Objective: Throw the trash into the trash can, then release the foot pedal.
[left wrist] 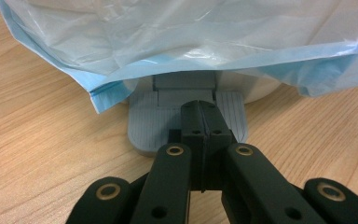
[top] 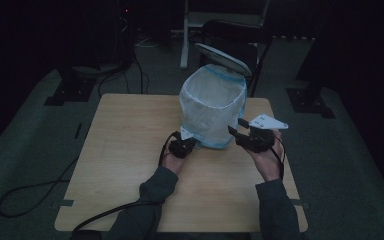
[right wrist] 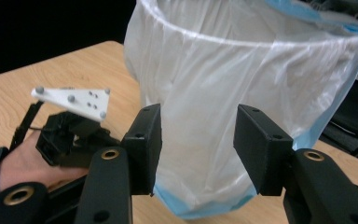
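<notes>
Item: pedal bin (top: 215,112) w/ white liner bag (right wrist: 242,93), blue-edged, folded over rim and hanging down the sides; stands upright on wooden worktop (top: 125,150), far half, approx. centre-right. Lid (top: 223,58) up, tilted back behind the rim. Grey ribbed foot pedal (left wrist: 144,126) sticks out at bin base, just under the bag's blue hem, resting near worktop level. Left tool (left wrist: 204,122): jaws fully closed, nothing betw. them, tips over the pedal's middle; touching or pressing, can't tell; in high view left tool (top: 186,145) sits at bin's lower left, hand (top: 172,161) behind it. Right tool (right wrist: 198,140): jaws parted abt. halfway, nothing gripped; bag side seen betw. them but pads clear of it; in high view right tool (top: 240,131) just beside bin's lower right, grey plate on top, angled toward bin. Both sleeves dark grey-green. Surroundings: dim room, dark floor (top: 350,165), cable (top: 30,192) on it at left, chair (top: 235,32) behind worktop
</notes>
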`<state>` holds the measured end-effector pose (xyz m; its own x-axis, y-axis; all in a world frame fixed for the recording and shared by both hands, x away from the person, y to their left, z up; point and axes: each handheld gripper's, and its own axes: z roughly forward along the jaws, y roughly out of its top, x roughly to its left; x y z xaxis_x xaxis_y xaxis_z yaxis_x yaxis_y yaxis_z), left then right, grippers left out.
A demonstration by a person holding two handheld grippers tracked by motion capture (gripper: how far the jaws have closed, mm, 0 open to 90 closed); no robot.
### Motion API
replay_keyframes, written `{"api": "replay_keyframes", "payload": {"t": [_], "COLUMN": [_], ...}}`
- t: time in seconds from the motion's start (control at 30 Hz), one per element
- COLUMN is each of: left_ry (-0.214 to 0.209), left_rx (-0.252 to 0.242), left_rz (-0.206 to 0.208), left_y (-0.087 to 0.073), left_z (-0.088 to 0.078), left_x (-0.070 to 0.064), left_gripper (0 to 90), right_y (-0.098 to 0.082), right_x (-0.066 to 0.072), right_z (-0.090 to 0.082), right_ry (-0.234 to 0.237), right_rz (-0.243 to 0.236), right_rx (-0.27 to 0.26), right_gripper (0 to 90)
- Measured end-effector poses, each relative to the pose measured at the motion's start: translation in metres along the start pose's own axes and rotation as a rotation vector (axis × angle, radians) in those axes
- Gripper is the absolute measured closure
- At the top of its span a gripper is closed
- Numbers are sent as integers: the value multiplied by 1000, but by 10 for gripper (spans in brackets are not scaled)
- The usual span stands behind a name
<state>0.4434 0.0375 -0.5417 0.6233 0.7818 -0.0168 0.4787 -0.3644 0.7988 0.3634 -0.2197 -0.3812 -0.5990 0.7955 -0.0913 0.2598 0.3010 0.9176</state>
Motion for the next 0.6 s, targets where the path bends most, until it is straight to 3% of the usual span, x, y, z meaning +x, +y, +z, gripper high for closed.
{"api": "replay_keyframes", "payload": {"t": [0.6], "left_ry": [2], "left_rx": [0], "left_rz": [3], "left_y": [0], "left_z": [0], "left_x": [0], "left_gripper": [900], "right_y": [-23], "right_x": [3], "right_z": [-3], "right_ry": [7], "right_rz": [32], "right_rx": [9], "right_gripper": [507]}}
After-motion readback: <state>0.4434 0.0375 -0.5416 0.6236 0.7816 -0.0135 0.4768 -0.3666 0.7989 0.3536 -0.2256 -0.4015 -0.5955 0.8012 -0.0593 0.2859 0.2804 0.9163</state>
